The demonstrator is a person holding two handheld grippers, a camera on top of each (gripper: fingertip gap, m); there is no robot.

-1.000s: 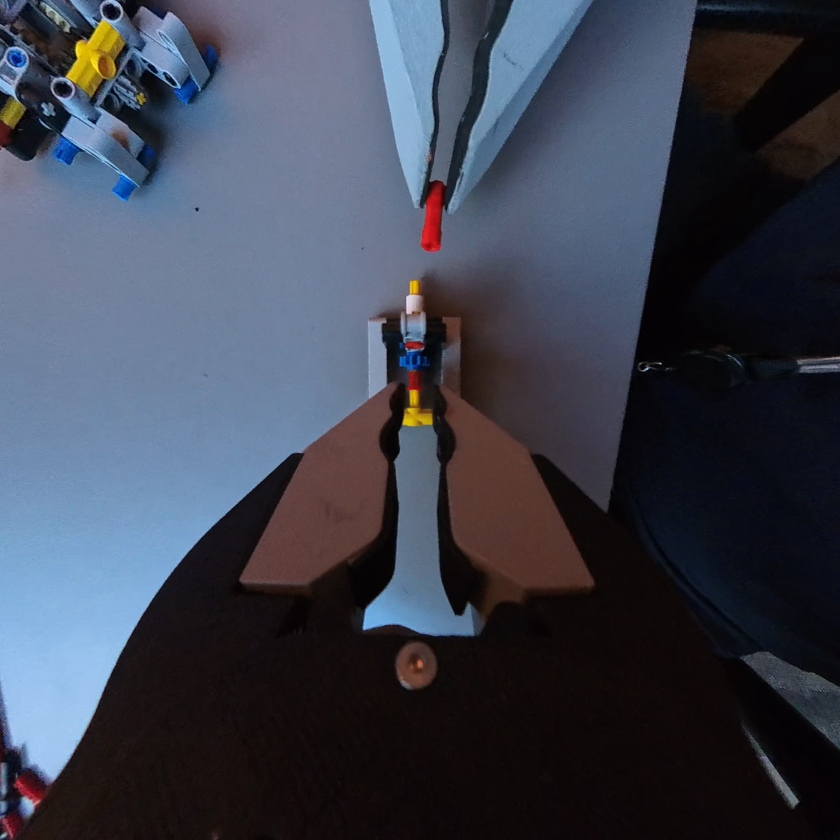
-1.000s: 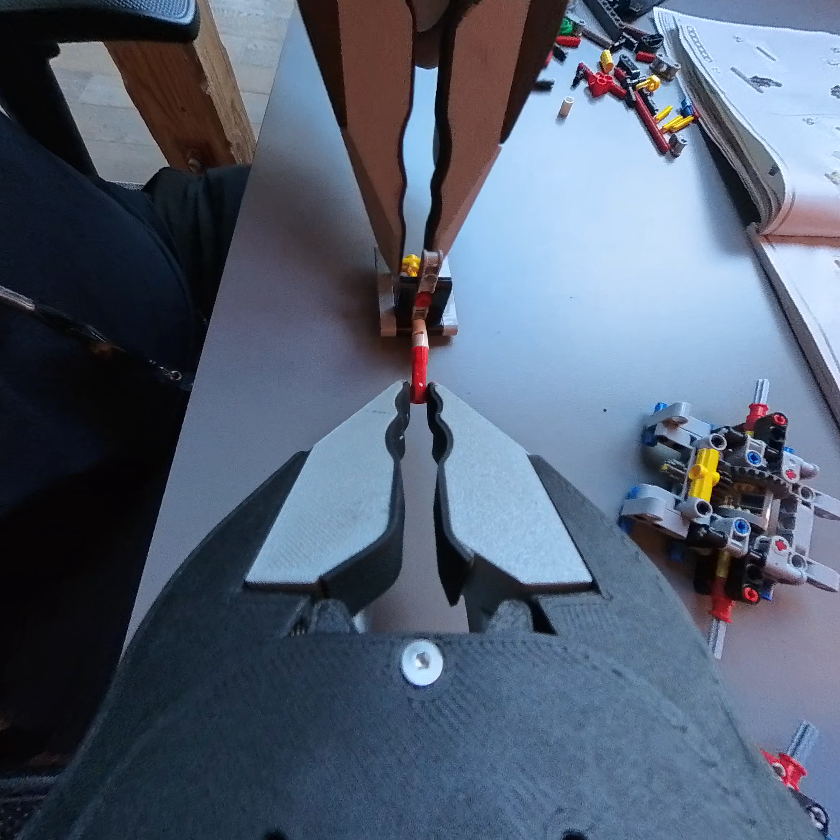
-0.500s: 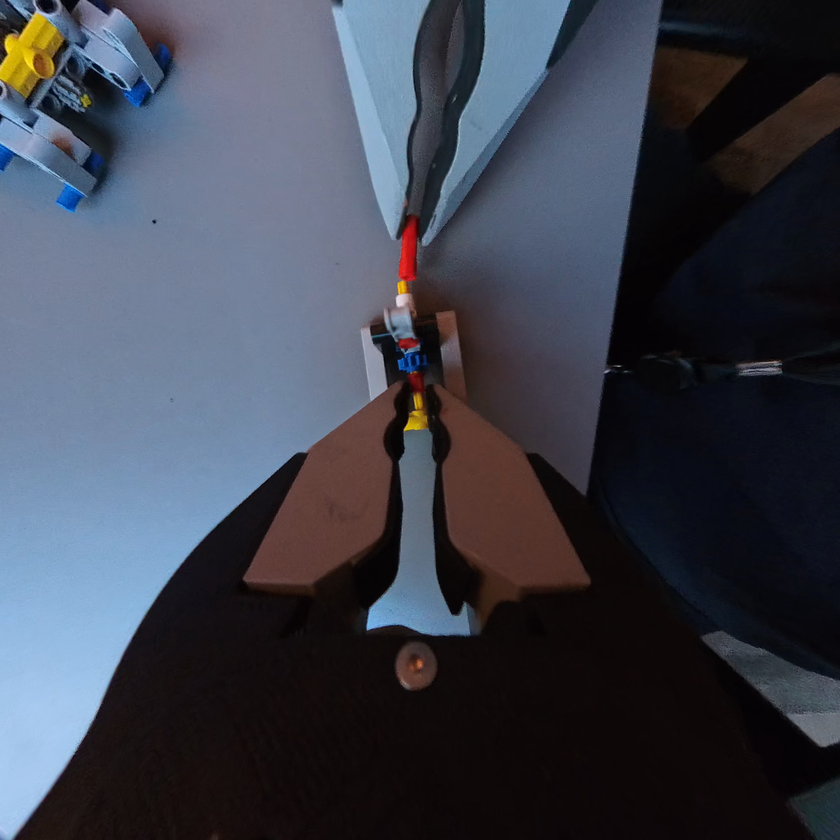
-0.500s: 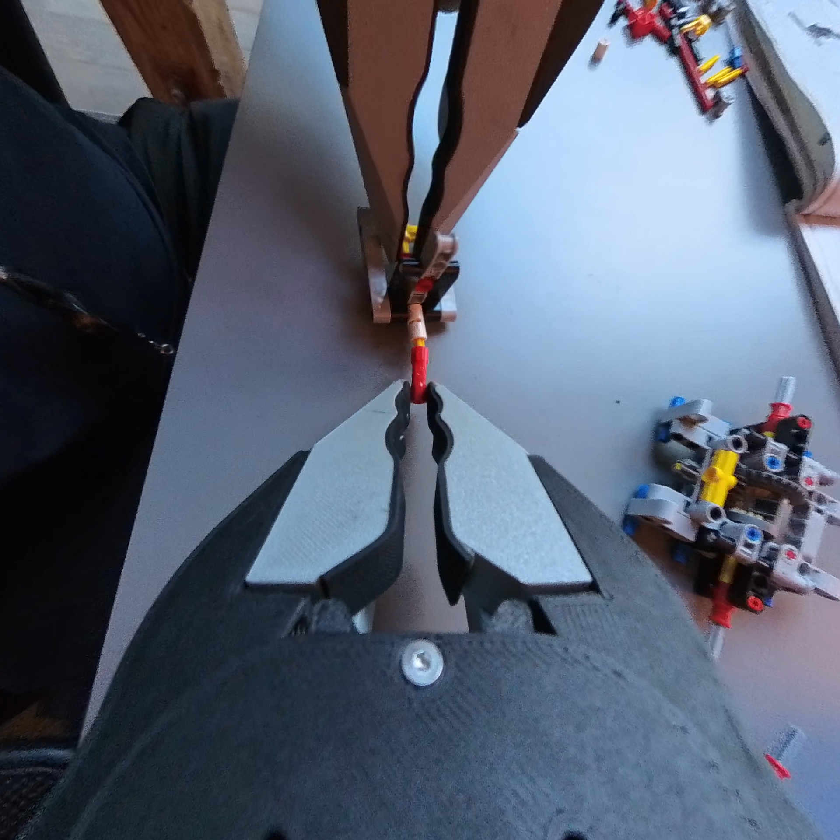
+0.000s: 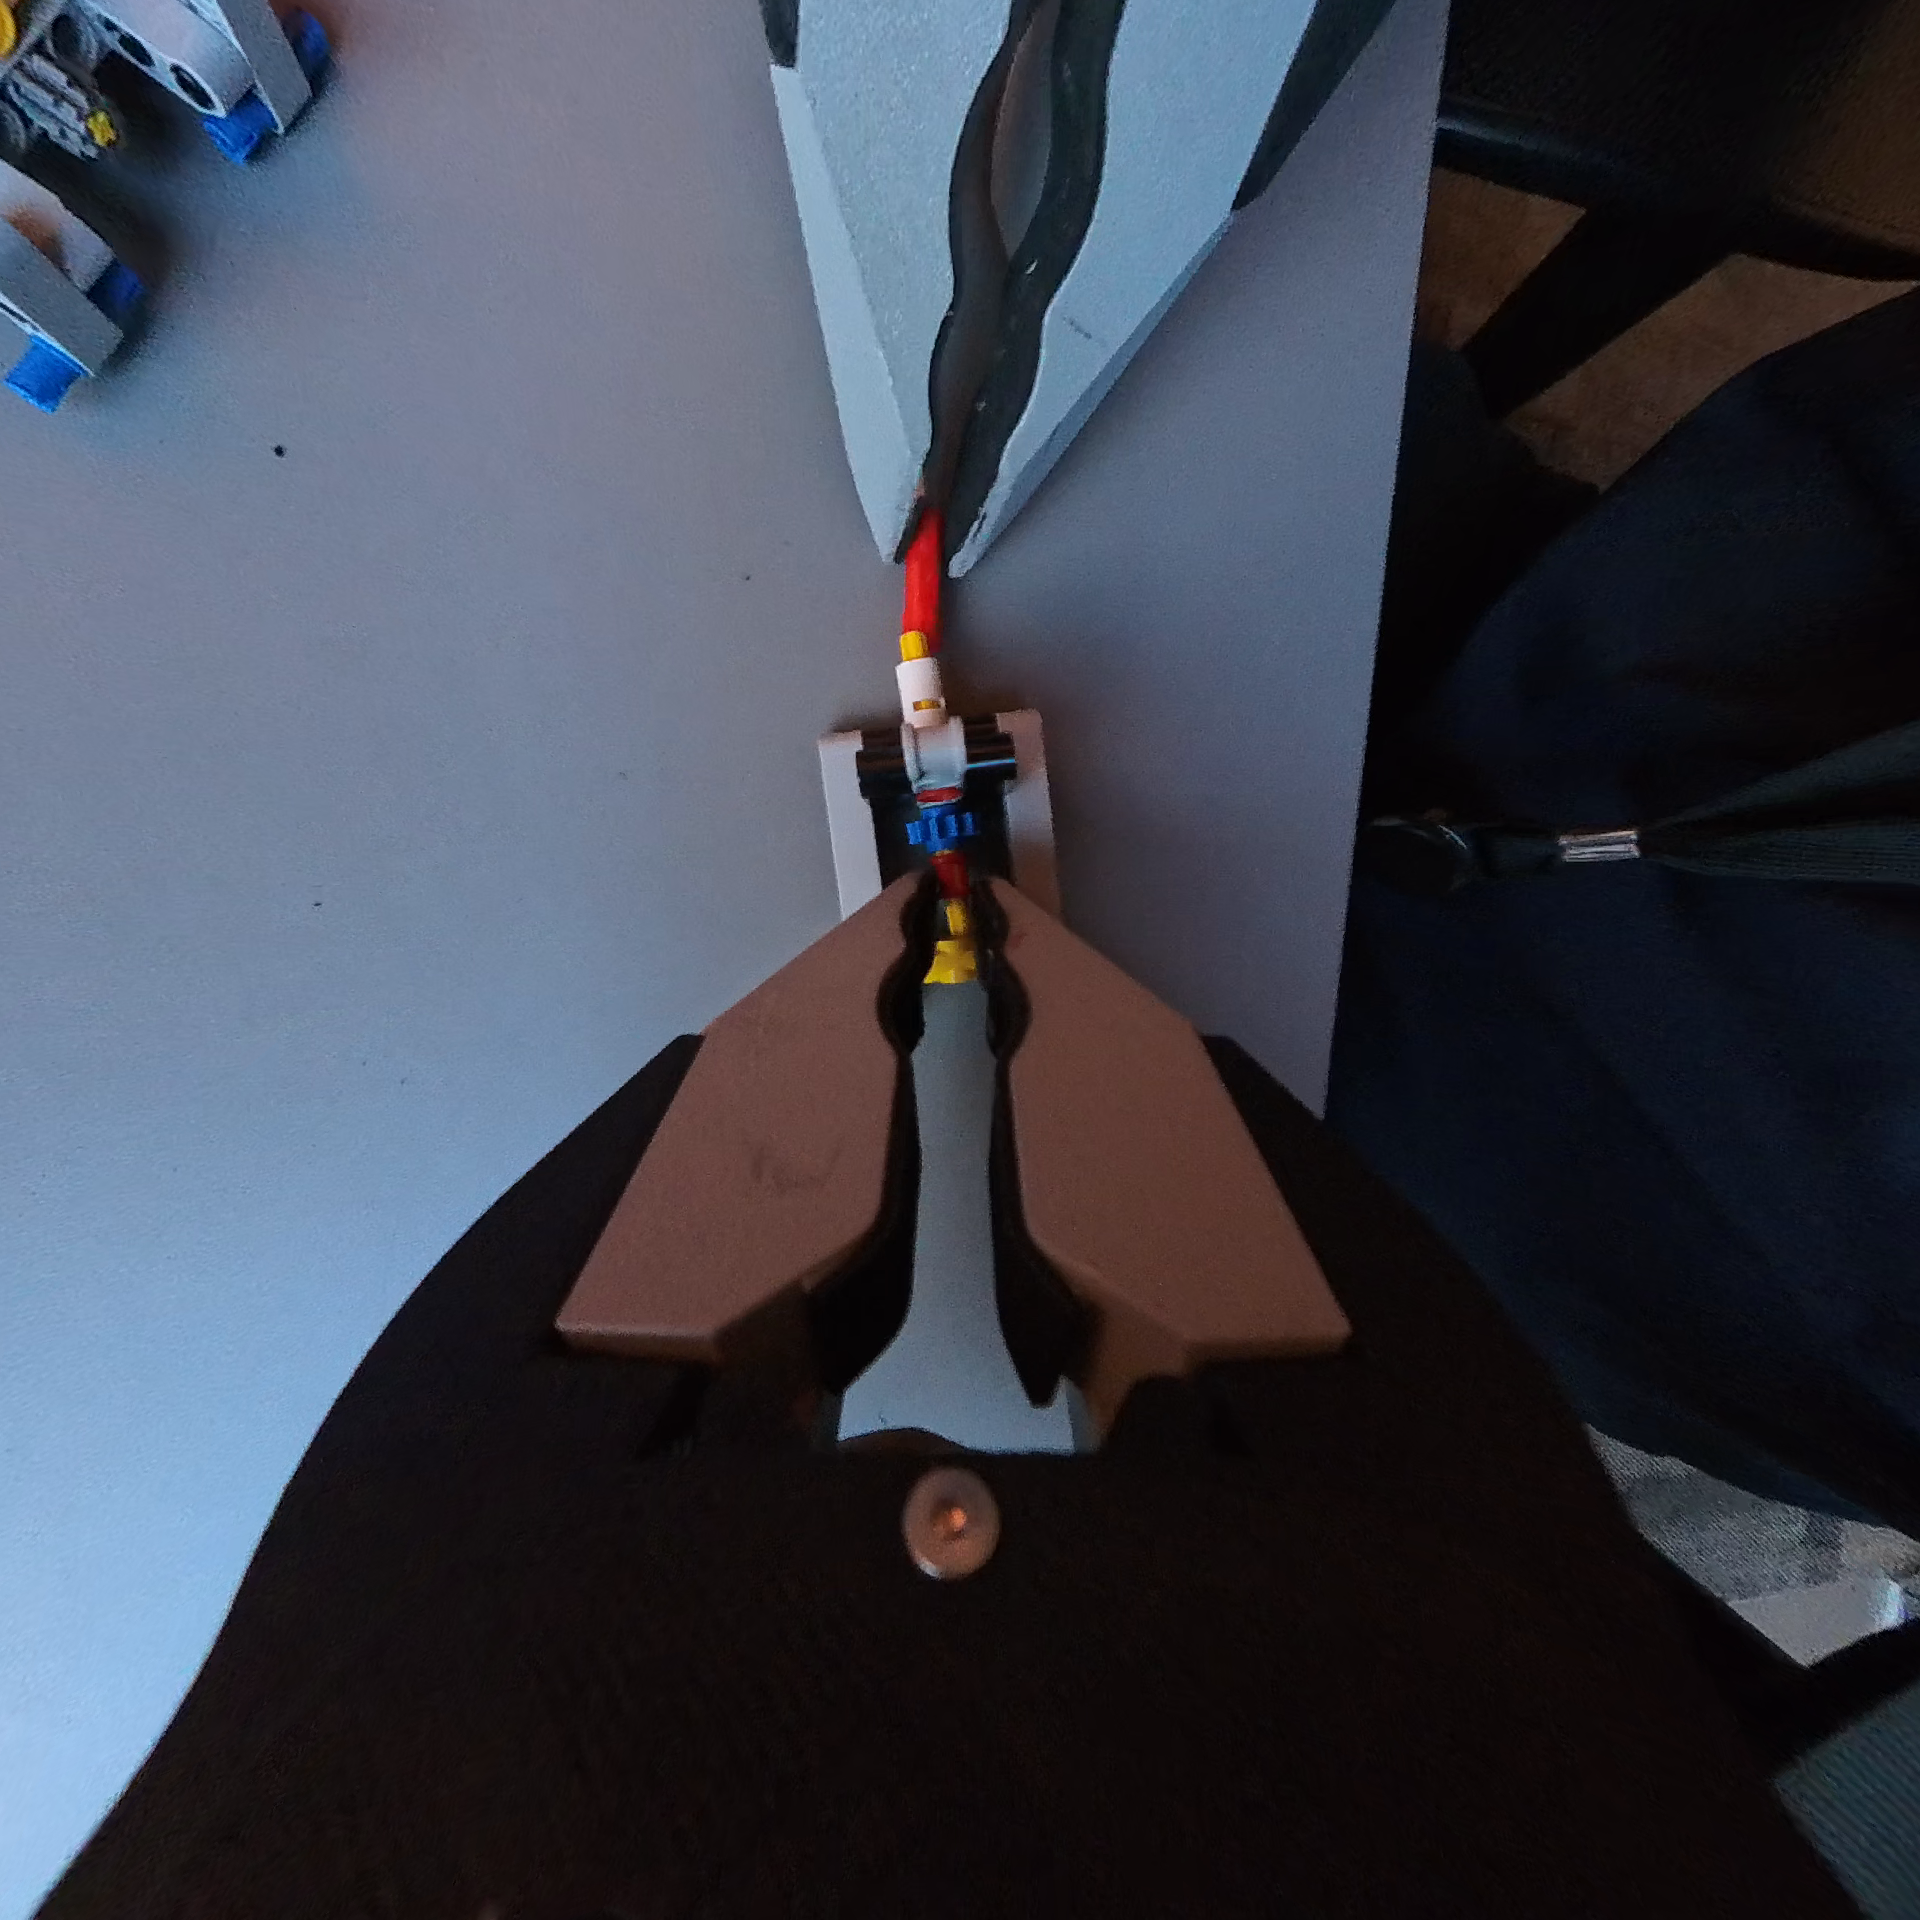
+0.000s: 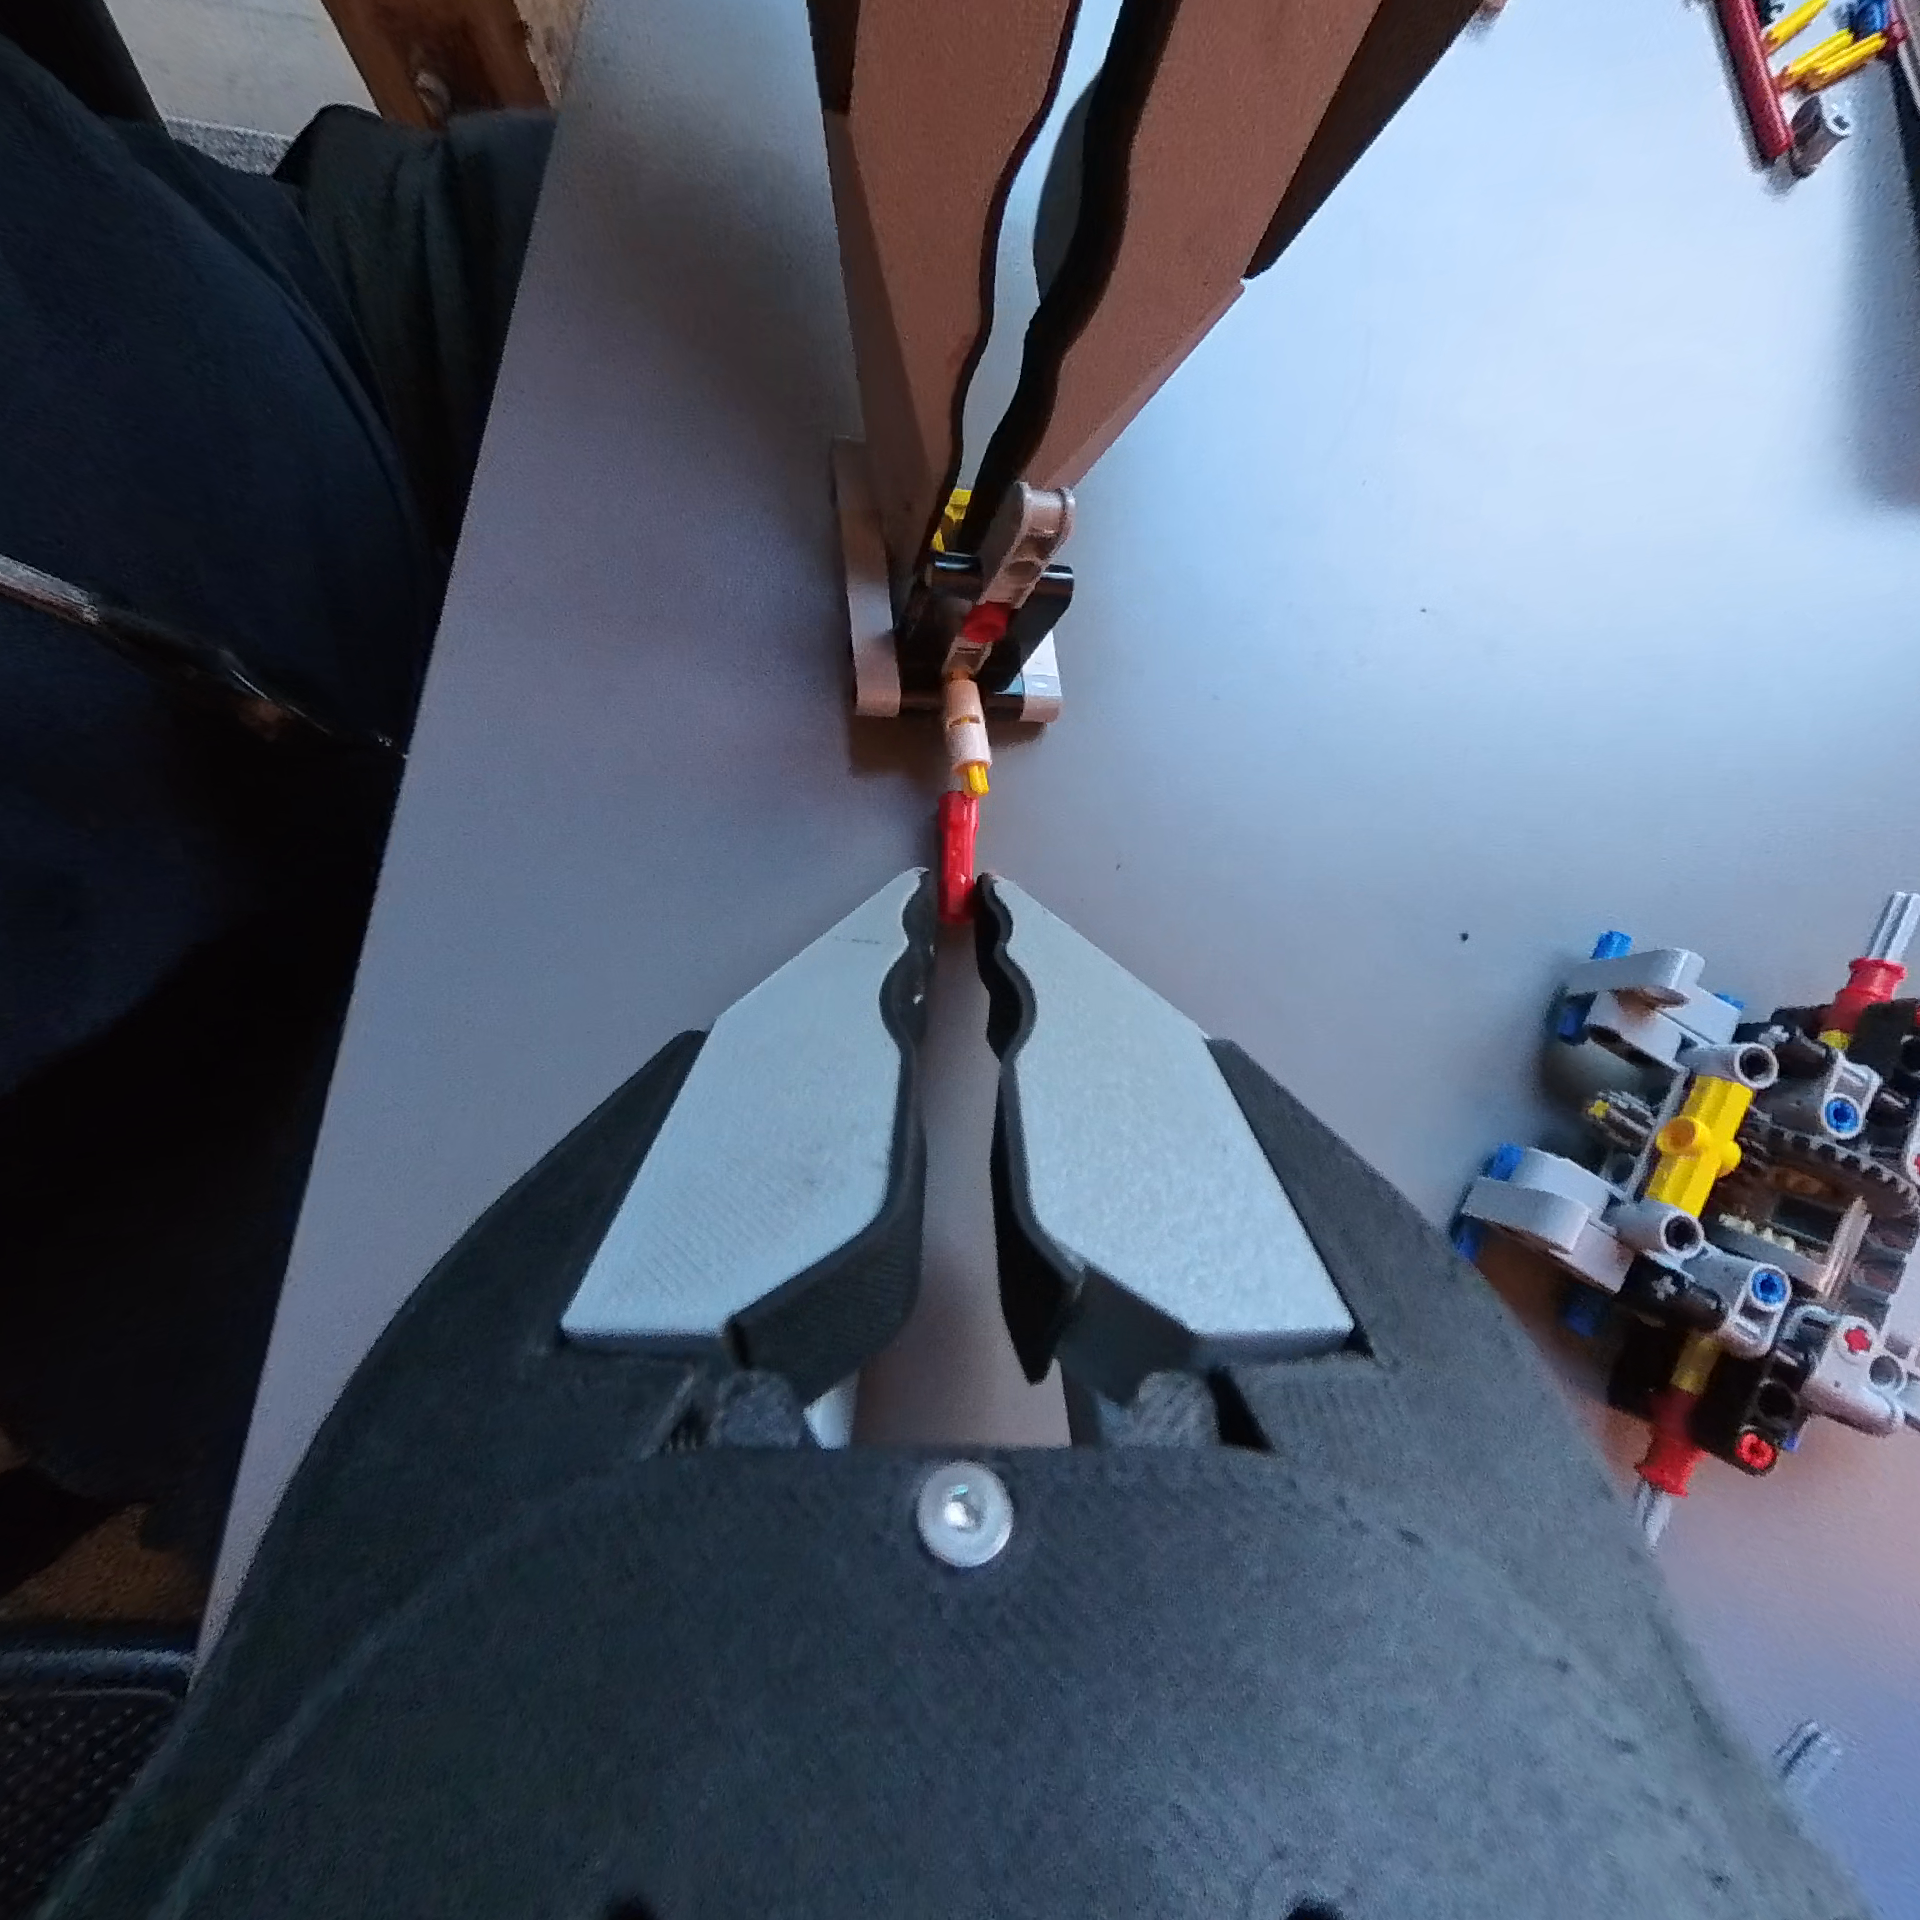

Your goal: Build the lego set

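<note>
A small brick assembly stands in a grey and black frame near the table's edge. A yellow axle runs through its white bush, grey connector and blue gear. My left gripper, with brown fingers, is shut on the near end of that axle. It also shows in the right wrist view. My right gripper, with grey fingers, is shut on a red tubular piece. The piece's free end is at the yellow axle tip. The right gripper also shows in the left wrist view.
A larger grey, black and yellow brick assembly lies on the table to the right; its edge shows in the left wrist view. Loose pieces lie far right. A person in dark clothing sits against the table edge. My hands' fingertips stand some 6 cm from each other.
My right gripper has brought the red piece from a short way off up to the yellow axle's tip. My left fingers have closed a little tighter on the axle's other end.
</note>
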